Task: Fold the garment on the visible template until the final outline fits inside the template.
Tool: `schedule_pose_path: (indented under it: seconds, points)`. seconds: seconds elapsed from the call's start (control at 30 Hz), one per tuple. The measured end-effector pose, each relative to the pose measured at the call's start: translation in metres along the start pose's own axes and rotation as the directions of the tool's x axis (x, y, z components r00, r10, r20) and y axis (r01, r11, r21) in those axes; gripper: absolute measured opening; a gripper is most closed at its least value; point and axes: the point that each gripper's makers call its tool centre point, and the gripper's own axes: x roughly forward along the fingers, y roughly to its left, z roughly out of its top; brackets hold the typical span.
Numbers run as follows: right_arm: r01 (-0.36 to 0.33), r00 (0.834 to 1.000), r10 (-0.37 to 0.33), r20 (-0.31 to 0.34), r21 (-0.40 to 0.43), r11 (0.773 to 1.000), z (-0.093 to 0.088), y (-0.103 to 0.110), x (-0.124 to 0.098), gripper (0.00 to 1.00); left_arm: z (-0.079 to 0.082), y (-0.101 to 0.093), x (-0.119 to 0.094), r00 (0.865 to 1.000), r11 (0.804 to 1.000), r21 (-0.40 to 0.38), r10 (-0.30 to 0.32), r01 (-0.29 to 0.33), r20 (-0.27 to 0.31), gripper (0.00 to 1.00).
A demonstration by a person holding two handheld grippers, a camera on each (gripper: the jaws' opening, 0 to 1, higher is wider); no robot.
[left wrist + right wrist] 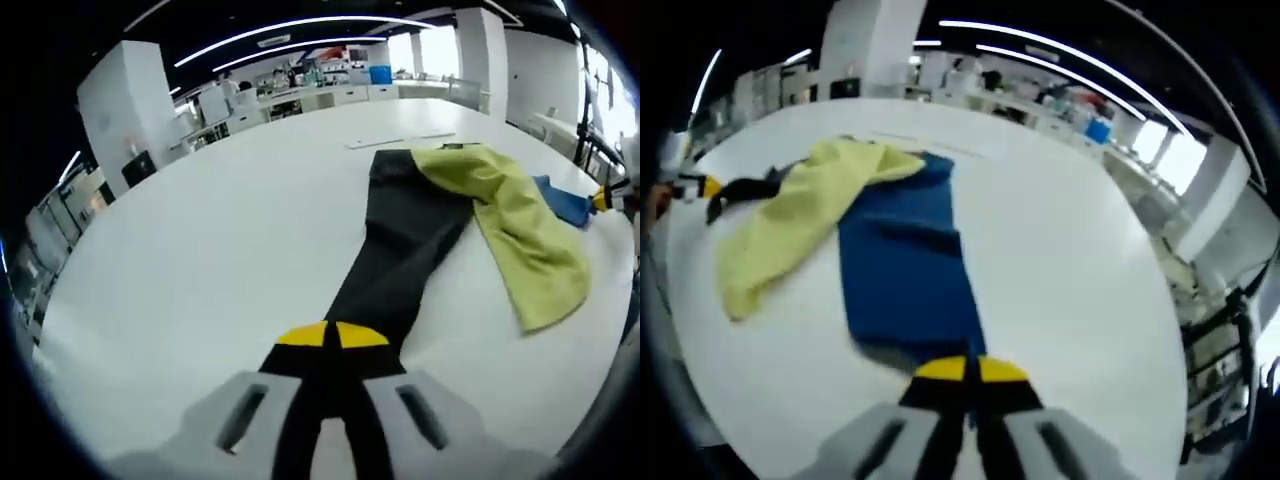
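Observation:
A garment lies stretched across the white table [200,260]. Its long black part [400,250] runs from my left gripper [331,336] away to the far side, and the yellow-tipped jaws are shut on its near end. A yellow-green part [520,230] is draped over the far end. The blue part [905,260] reaches back to my right gripper [970,370], which is shut on its near edge. The yellow-green part [800,220] lies to its left, with black cloth [750,187] behind it. The right gripper [610,197] enters at the right edge, the left gripper [695,187] at the left edge.
A thin pale line [400,140] crosses the table just beyond the garment. Counters, shelves and white pillars [125,110] stand behind the table's far edge. Bright windows [1170,150] are at the right. Bare tabletop [1070,260] spreads right of the blue part.

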Motion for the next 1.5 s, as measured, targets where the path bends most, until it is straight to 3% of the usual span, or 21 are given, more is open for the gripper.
schedule_pose_path:
  seconds: [0.17, 0.43, 0.8, 1.2, 1.5]
  points:
    - [0.046, 0.999, -0.046, 0.021, 0.009, 0.999, 0.007, -0.031, 0.007, 0.00, 0.001, 0.010, 0.004, 1.000, 1.000, 0.007, 0.023, -0.023, 0.002, 0.00]
    - [0.085, 0.996, -0.085, -0.012, -0.003, 0.996, -0.001, -0.060, 0.020, 0.00, -0.007, 0.029, 0.011, 0.998, 0.997, 0.040, 0.062, -0.061, -0.026, 0.00]
    - [0.118, 0.993, -0.119, -0.019, -0.010, 0.993, 0.002, -0.089, 0.030, 0.00, -0.012, 0.047, 0.022, 0.993, 0.992, 0.085, 0.102, -0.097, -0.058, 0.00]
    - [0.160, 0.987, -0.159, -0.039, 0.029, 0.987, -0.009, -0.115, 0.028, 0.00, -0.025, 0.072, 0.021, 0.983, 0.979, 0.144, 0.158, -0.143, -0.099, 0.00]
    - [0.176, 0.984, -0.174, -0.048, 0.034, 0.984, -0.013, -0.124, 0.025, 0.00, -0.020, 0.085, 0.025, 0.978, 0.968, 0.198, 0.178, -0.154, -0.108, 0.00]
